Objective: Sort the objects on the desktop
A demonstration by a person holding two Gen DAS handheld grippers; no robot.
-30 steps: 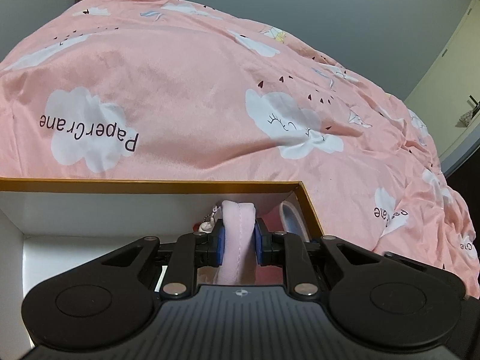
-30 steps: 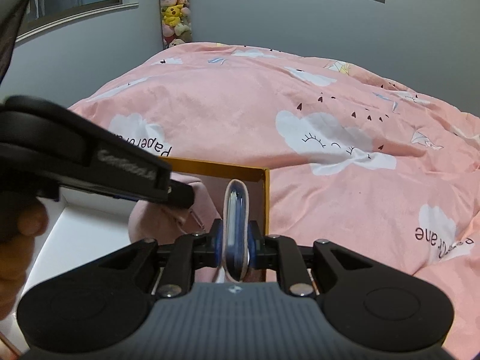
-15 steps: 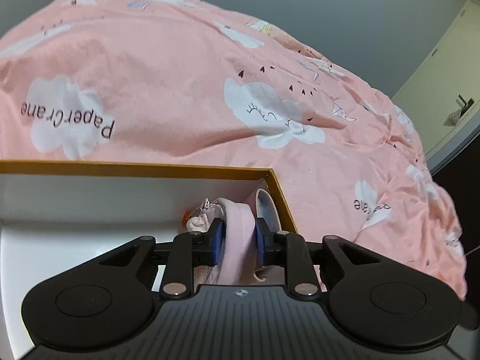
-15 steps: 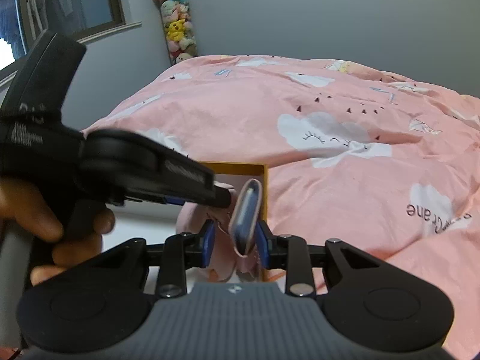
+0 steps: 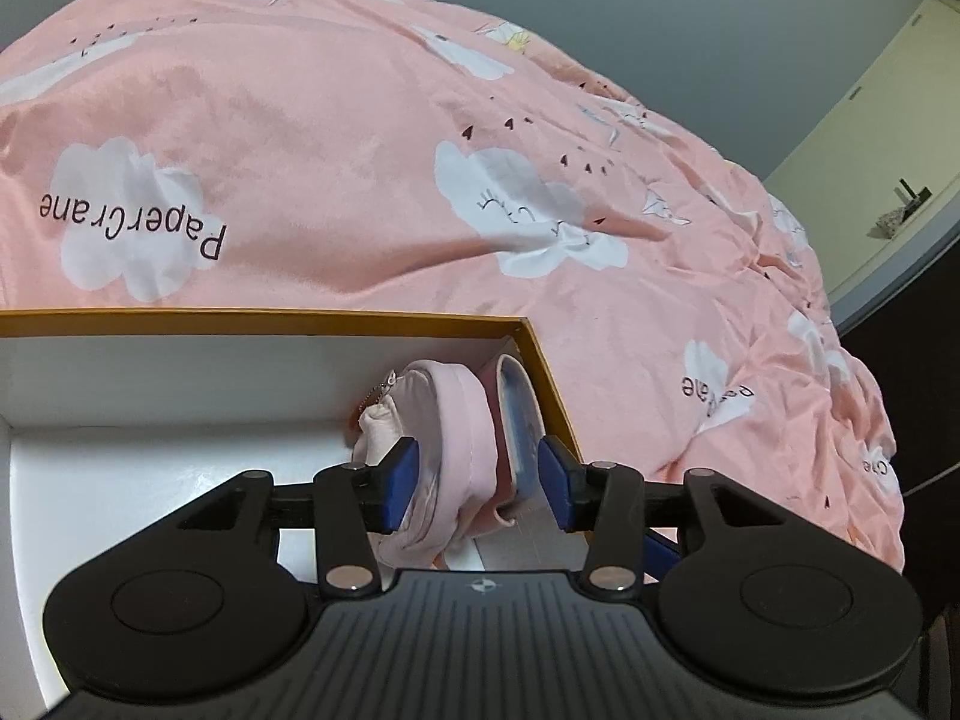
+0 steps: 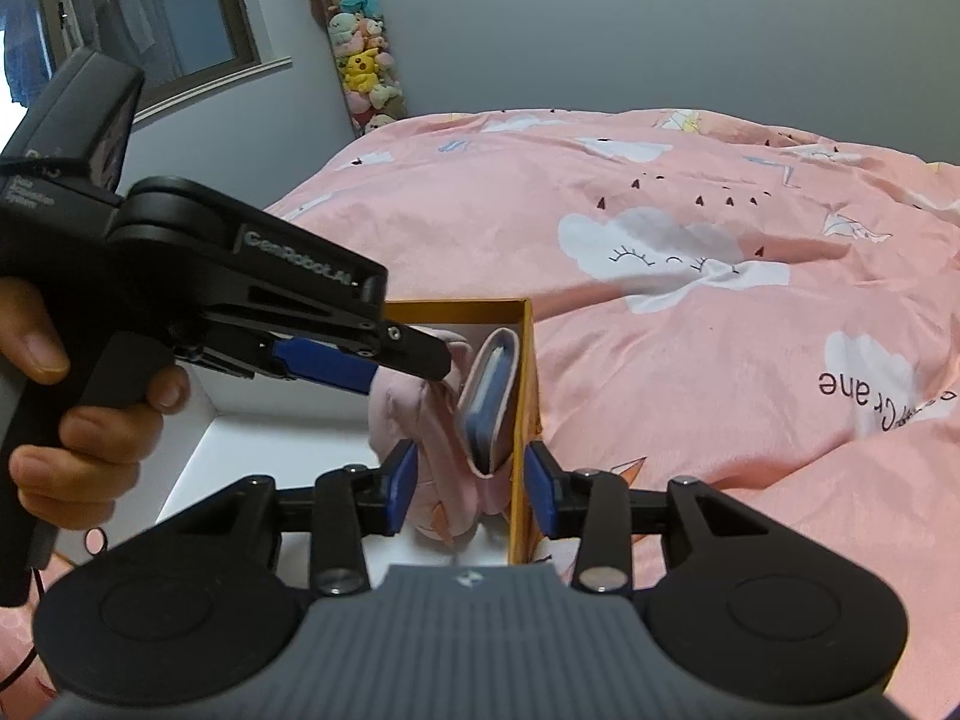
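Pouch (image 5: 456, 420) and wallet (image 6: 489, 402) sit at the box's (image 5: 264, 322) far right corner; our left gripper (image 5: 477, 474) and right gripper (image 6: 468, 483) gape wide, released, so we withdraw straight, avoiding snags.

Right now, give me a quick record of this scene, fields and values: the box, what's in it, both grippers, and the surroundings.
container: white box with orange rim, sitting on the bed
contents: pink pouch and a slim pink-edged blue case, both on edge in the box's right corner, the case against the right wall
left gripper: jaws open, either side of the pouch and case, not clamping
right gripper: jaws open, straddling the case and the box's right wall
surroundings: pink cloud-print bedspread; column of plush toys in the room corner
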